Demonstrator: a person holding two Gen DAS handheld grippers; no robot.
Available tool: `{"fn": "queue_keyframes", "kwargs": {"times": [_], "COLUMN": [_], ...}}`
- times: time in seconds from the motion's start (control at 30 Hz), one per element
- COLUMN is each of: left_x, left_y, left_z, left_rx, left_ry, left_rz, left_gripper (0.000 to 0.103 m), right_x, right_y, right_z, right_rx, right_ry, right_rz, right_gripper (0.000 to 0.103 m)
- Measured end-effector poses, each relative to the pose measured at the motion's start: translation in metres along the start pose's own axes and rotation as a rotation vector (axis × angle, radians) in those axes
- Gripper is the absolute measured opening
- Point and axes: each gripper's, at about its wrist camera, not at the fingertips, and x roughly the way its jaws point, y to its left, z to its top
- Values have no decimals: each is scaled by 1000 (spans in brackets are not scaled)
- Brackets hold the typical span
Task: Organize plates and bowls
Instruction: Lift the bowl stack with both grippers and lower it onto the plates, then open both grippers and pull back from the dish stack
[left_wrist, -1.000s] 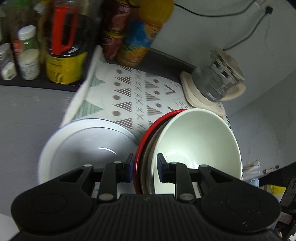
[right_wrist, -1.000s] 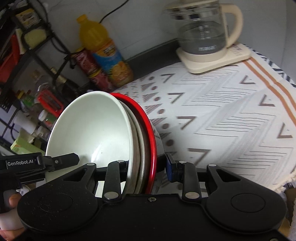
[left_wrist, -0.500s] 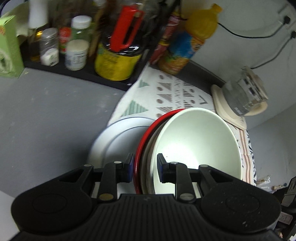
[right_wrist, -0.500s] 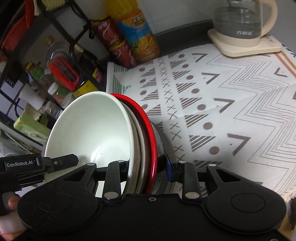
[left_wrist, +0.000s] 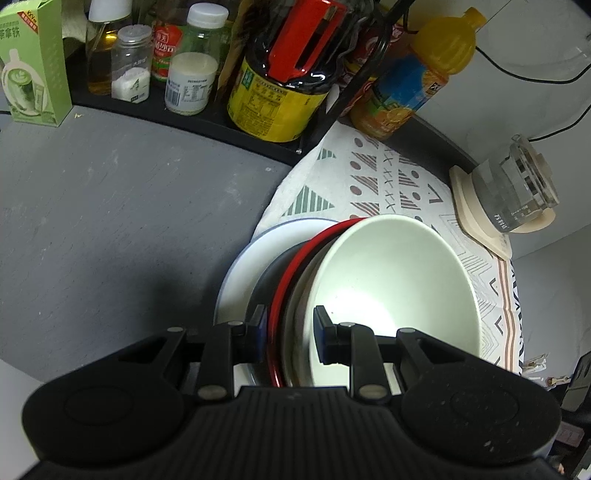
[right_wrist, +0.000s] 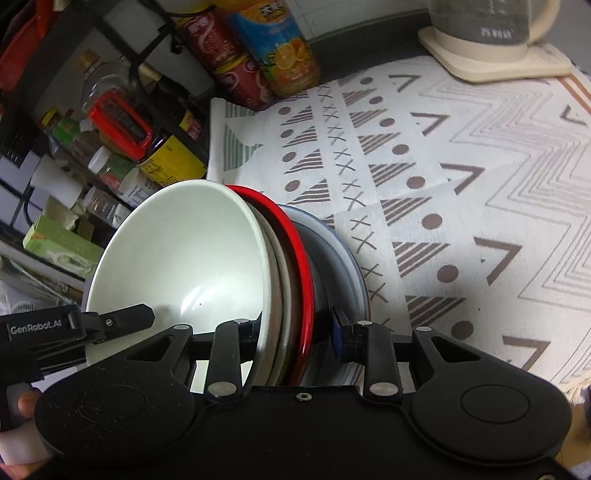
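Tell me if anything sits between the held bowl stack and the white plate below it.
Nothing visible does. The bowl stack, clamped by the left gripper and the right gripper, hangs right over the white plate with no object between them.

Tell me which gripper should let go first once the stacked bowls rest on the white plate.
Neither is clearly better: left gripper and right gripper both clamp the bowl stack rims over the white plate. Perhaps left, nearer open countertop.
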Motion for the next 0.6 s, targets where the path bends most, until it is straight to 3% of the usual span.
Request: {"fn": "queue_keyframes", "kwargs": {"times": [0.33, 0.4, 0.53, 0.6], "left_x": [3, 3, 1, -4], "left_y": [1, 1, -2, -6], "left_z": [6, 7, 10, 10], "left_rx": [15, 20, 58, 95], "left_ry": [3, -1, 2, -17], "left_rz": [-39, -34, -21, -9], "left_gripper": [25, 28, 30, 39], "right_x": [-10, -16, -29, -38], "right_y": [4, 5, 8, 11], "right_z": [1, 3, 4, 2], "right_rx": [-6, -7, -8, -10], "right_ry": [-39, -64, -123, -156], "right_rz": [-19, -26, -54, -63], "right_gripper": [35, 50, 58, 67]}}
